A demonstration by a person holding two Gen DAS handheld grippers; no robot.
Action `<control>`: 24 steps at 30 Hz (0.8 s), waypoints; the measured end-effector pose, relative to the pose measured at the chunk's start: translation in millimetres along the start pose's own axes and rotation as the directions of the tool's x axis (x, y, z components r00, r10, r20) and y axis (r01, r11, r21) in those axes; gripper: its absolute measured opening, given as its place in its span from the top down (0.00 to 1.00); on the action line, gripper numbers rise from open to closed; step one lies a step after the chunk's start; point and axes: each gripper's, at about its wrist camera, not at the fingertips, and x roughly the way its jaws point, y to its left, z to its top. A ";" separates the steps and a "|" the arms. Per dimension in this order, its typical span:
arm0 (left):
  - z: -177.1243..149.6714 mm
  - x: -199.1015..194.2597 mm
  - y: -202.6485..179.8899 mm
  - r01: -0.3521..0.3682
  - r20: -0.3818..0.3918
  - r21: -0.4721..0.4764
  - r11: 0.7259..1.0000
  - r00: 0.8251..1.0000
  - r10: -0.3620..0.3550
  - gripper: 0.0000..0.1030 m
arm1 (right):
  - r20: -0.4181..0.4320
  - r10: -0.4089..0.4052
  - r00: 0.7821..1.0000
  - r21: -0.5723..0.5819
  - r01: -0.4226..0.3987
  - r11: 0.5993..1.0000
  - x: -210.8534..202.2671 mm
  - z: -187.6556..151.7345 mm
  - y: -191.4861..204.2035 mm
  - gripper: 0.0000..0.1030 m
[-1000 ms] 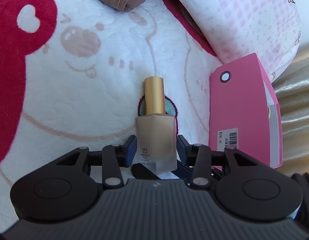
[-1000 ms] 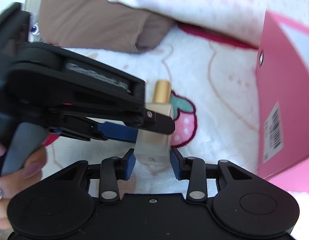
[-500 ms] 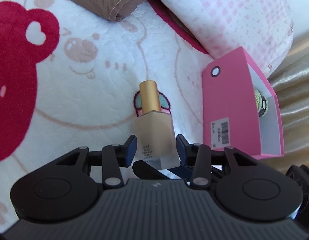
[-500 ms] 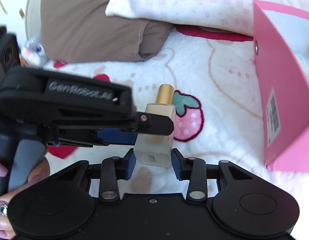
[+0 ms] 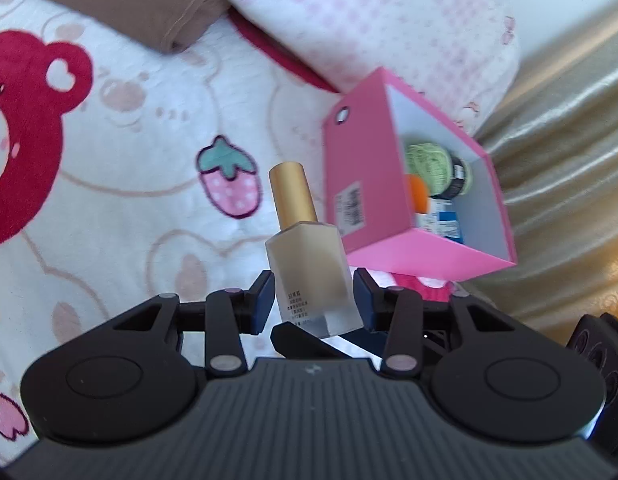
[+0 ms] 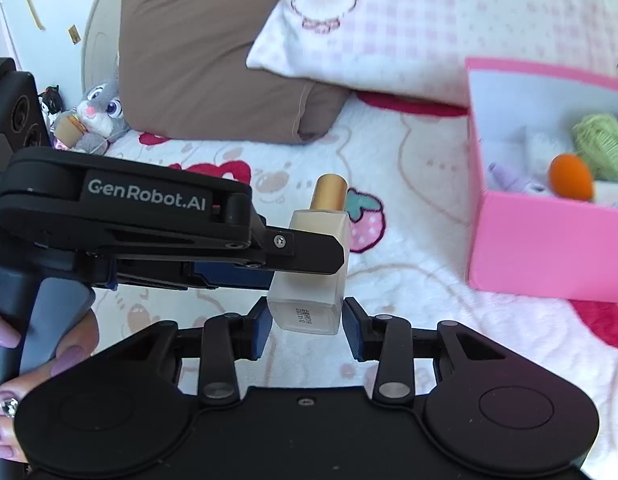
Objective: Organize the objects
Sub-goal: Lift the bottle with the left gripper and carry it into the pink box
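A frosted glass bottle with a gold cap hangs above the white cartoon blanket, tilted slightly. My left gripper is shut on its lower body, blue pads on both sides. My right gripper is shut on the same bottle at its base. The left gripper's fingers cross the bottle from the left in the right wrist view, with a person's hand on the handle. An open pink box stands just right of the bottle, also visible as the pink box in the right wrist view.
Inside the box lie a green yarn ball, an orange ball and other small items. A brown pillow and a pink checked pillow lie behind. A plush rabbit sits far left. Golden fabric hangs right of the box.
Both grippers have risen with the bottle off the blanket and moved toward the pink box. The box's open inside has come into view.
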 end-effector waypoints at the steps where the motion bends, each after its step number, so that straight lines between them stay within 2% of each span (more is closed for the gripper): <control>1: 0.0 -4.2 -8.1 0.005 0.001 0.009 1.000 1.000 -0.005 0.60 | 0.009 -0.005 1.000 -0.009 0.005 1.000 -9.0 1.0 0.2 0.58; 9: 7.8 -17.1 -75.5 0.041 -0.016 0.099 0.994 0.999 -0.039 0.60 | 0.081 -0.047 0.996 0.004 0.047 0.999 -68.3 10.3 -14.0 0.58; 12: 16.6 -12.1 -97.2 0.065 -0.031 0.123 0.990 0.998 -0.062 0.60 | 0.113 -0.093 0.989 0.020 0.091 0.996 -82.7 16.5 -21.0 0.58; 19: 33.6 15.3 -147.4 0.123 -0.052 0.156 0.980 0.992 -0.116 0.60 | 0.159 -0.166 0.973 0.055 0.159 0.986 -105.6 29.0 -56.0 0.58; 24: 42.1 49.0 -177.5 0.155 -0.088 0.178 0.972 0.986 -0.141 0.61 | 0.160 -0.238 0.958 0.094 0.225 0.970 -109.8 35.0 -85.9 0.58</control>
